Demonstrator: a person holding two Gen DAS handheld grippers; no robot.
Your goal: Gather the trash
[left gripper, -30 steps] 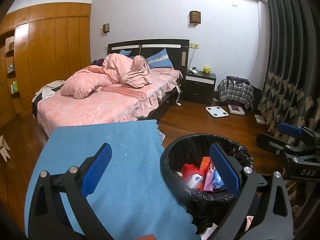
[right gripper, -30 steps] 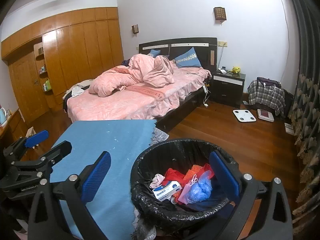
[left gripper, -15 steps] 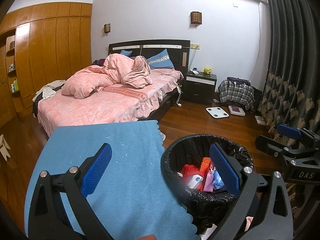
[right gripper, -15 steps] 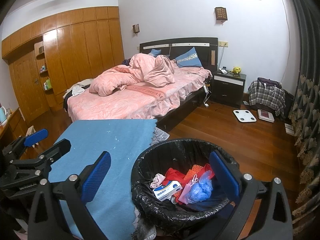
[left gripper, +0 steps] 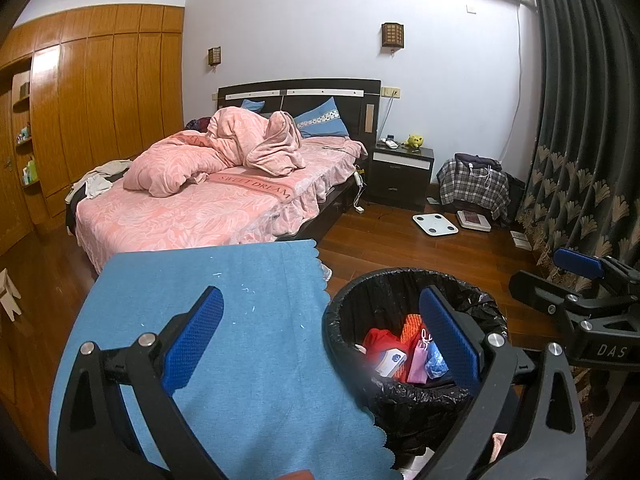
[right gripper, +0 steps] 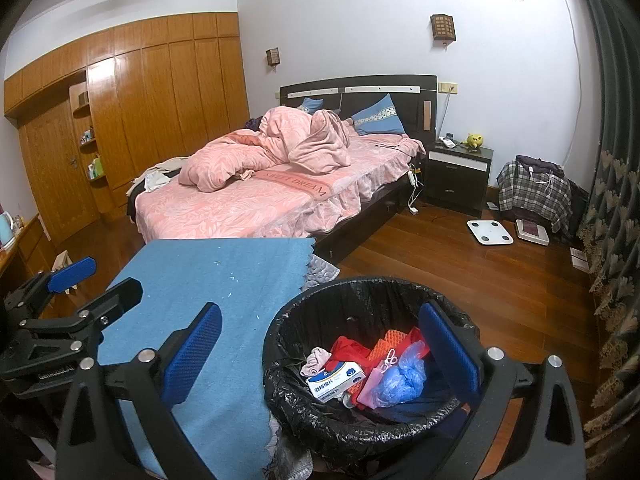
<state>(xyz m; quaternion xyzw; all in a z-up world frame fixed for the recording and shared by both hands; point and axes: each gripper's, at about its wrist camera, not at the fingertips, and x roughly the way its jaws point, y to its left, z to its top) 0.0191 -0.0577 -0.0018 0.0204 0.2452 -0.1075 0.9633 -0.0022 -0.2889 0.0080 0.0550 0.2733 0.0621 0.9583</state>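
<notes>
Bedroom, wood floor. One trash bin (right gripper: pixel 372 364) with a black liner stands just beside the right edge of one blue cloth (right gripper: pixel 208 300) that covers a flat surface.

Bin contents, counted from the right wrist view: one white-and-blue box (right gripper: pixel 336 376) with printed lettering, one crumpled blue plastic bag (right gripper: pixel 400 376), one pink packet (right gripper: pixel 374 386), one orange mesh piece (right gripper: pixel 386 344), one red item (right gripper: pixel 348 348), one pale pink scrap (right gripper: pixel 316 360). All lie inside the liner, none on the rim. Cloth carries a few tiny white flecks, too small to count; no larger item on it.

Left gripper (left gripper: pixel 320 332): two blue-padded fingers spread wide, nothing between them, one finger over the cloth and the other over the bin. Right gripper (right gripper: pixel 320 348): same posture, fingers wide apart, empty, straddling the cloth edge and the bin. Each gripper shows at the edge of the other's view, left one beside the cloth, right one near the curtain.

Background: one bed (right gripper: pixel 256 200) with pink sheets and one bunched pink duvet, two blue pillows against the headboard. One dark nightstand (right gripper: pixel 458 176) carrying one yellow toy. Two scales (right gripper: pixel 490 232) flat on the floor. Two wall lamps. One wooden wardrobe wall on the left, dark curtain (right gripper: pixel 616 200) on the right.
</notes>
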